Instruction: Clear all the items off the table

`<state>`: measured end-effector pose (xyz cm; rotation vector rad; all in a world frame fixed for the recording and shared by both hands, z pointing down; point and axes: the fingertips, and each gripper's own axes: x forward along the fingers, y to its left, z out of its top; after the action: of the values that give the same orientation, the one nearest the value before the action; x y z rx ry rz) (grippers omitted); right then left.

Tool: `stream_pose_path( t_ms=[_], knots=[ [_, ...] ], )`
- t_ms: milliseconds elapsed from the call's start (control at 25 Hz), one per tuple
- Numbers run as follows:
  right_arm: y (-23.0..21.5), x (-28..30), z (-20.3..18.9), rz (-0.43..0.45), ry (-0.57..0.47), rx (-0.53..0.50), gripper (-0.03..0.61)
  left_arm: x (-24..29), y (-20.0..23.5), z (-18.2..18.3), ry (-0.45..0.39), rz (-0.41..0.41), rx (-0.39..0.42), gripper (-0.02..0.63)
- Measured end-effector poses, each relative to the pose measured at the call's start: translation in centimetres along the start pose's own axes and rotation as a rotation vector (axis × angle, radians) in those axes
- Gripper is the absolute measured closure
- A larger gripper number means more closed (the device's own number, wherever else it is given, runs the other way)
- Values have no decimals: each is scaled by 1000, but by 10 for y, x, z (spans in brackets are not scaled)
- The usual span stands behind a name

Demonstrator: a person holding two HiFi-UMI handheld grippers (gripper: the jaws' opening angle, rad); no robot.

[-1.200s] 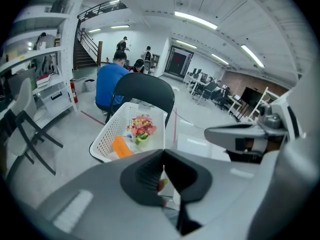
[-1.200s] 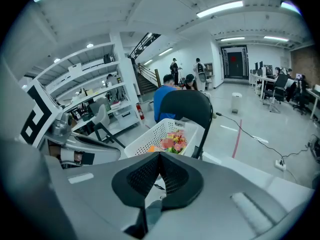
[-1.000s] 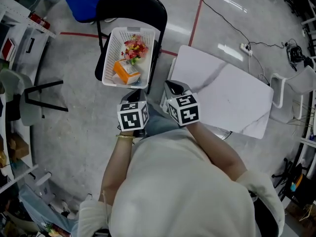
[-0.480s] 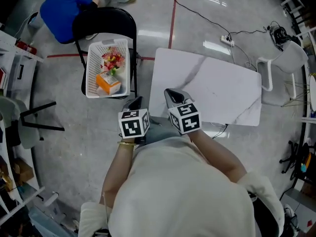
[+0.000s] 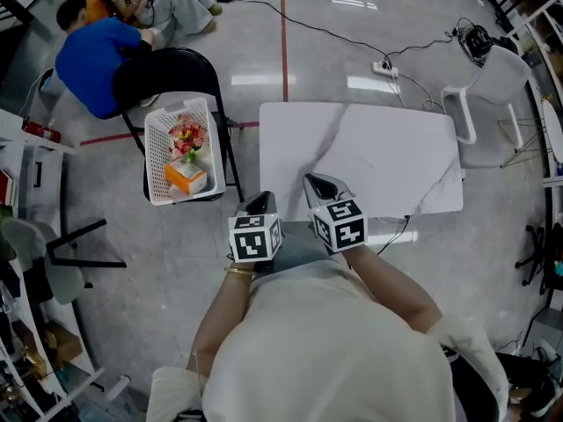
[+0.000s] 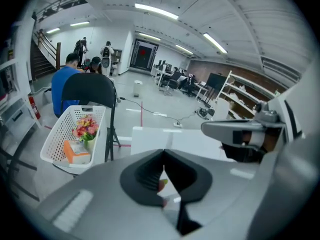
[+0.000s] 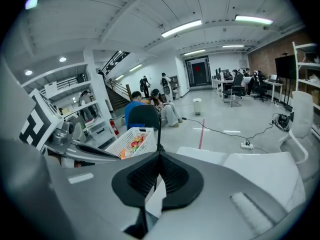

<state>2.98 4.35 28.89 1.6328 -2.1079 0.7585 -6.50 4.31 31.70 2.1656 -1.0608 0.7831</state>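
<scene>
From the head camera I see both grippers held close in front of the person's body, at the near edge of the white marbled tabletop (image 5: pixel 378 148). The left gripper (image 5: pixel 260 202) sits by the tabletop's near left corner. The right gripper (image 5: pixel 318 184) pokes over the near edge just beside it. Each carries its marker cube facing up.

In its own view, the left gripper (image 6: pixel 163 159) has its dark pads pressed together along a thin seam, gripping nothing. The right gripper (image 7: pixel 159 165) reads the same in its view, with its jaws closed on each other and nothing held.

The items are off to the left in a white mesh basket (image 5: pixel 158 161) resting on the seat of a black folding chair (image 5: pixel 167 64). A bunch of pink and red flowers (image 5: pixel 187 135) is at the far end, and an orange box (image 5: pixel 186 176) lies just nearer (the two look to be touching, though I can't be sure). The left gripper view shows the same basket (image 6: pixel 57 134), with the flowers (image 6: pixel 85 128) behind the box (image 6: pixel 75 152).

Beyond the chair a person in blue (image 5: pixel 92 53) crouches on the floor. A white chair (image 5: pixel 493 82) stands past the tabletop's right end. A power strip (image 5: pixel 383 66) lies on the floor near a red line (image 5: pixel 283 25).
</scene>
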Motion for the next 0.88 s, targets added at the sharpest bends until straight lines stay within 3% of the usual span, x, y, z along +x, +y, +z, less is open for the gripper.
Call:
stream_pose_path(
  t_ms=[240,880],
  knots=[
    [-6,-10,-2,-27,-24,37,580,3,-18,4,6,-37,64,606],
    [14,-11,0,-6,-37,-19,581,-12,-1,9,-45,-2,48,606]
  ],
)
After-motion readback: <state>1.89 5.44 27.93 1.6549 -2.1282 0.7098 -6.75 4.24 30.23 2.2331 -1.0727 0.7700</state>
